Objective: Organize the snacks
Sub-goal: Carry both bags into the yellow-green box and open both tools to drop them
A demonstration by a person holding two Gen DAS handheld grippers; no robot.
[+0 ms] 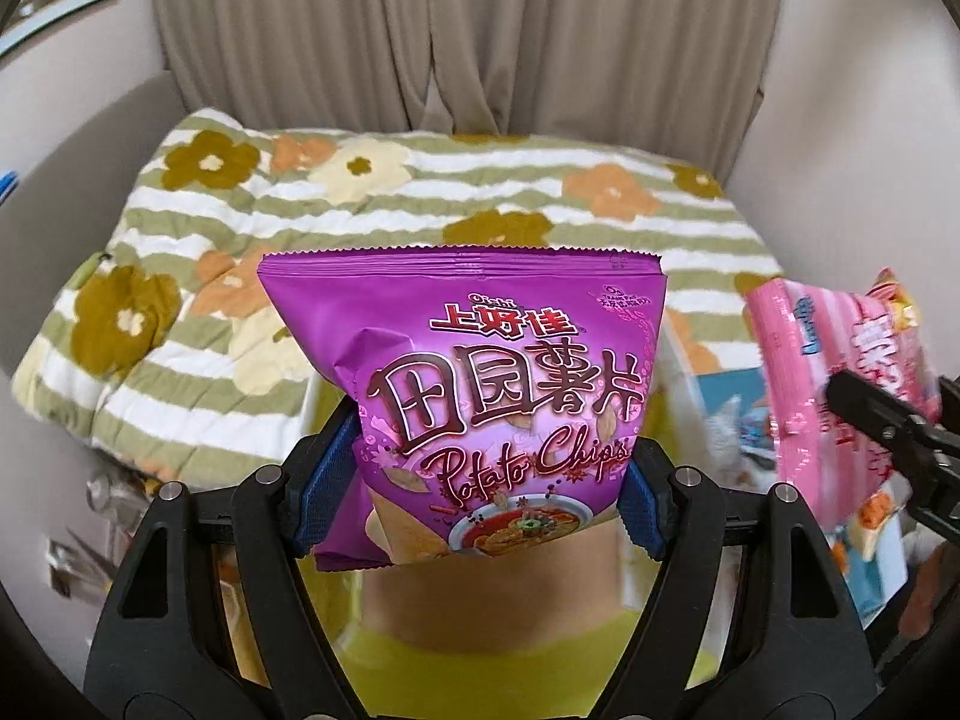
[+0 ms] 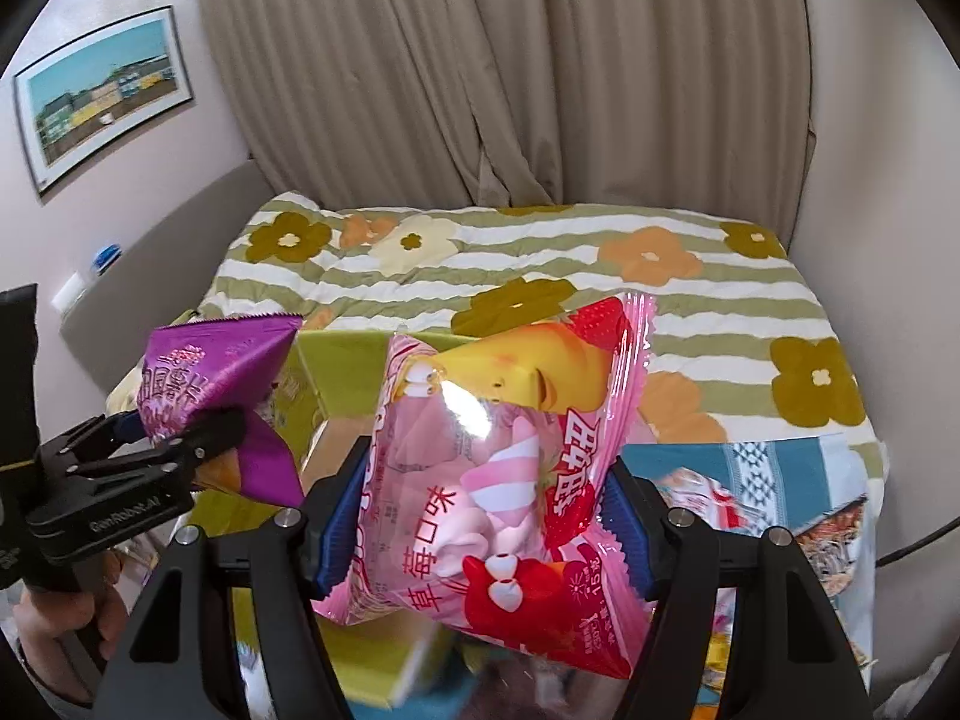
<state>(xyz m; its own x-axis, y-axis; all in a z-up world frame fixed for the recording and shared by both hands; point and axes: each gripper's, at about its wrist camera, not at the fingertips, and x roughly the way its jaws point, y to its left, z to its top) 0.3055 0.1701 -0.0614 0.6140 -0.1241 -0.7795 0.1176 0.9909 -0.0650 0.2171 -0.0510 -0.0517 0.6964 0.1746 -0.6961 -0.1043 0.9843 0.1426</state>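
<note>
My left gripper (image 1: pixel 480 492) is shut on a purple potato chips bag (image 1: pixel 480 372), held upright above a yellow-green box (image 1: pixel 480 660). The bag also shows in the right wrist view (image 2: pixel 210 378), with the left gripper (image 2: pixel 162 438) on it. My right gripper (image 2: pixel 474 510) is shut on a pink strawberry snack bag (image 2: pixel 498 480), held tilted above the same box (image 2: pixel 342 372). The pink bag shows at the right of the left wrist view (image 1: pixel 840 372), with the right gripper (image 1: pixel 882 420) on it.
A bed with a green-striped flowered blanket (image 2: pixel 540 264) lies behind. More snack packets lie on a blue patterned cloth (image 2: pixel 780 468) at the right. Beige curtains (image 2: pixel 480 72) hang behind the bed. Clutter lies at the lower left (image 1: pixel 90 540).
</note>
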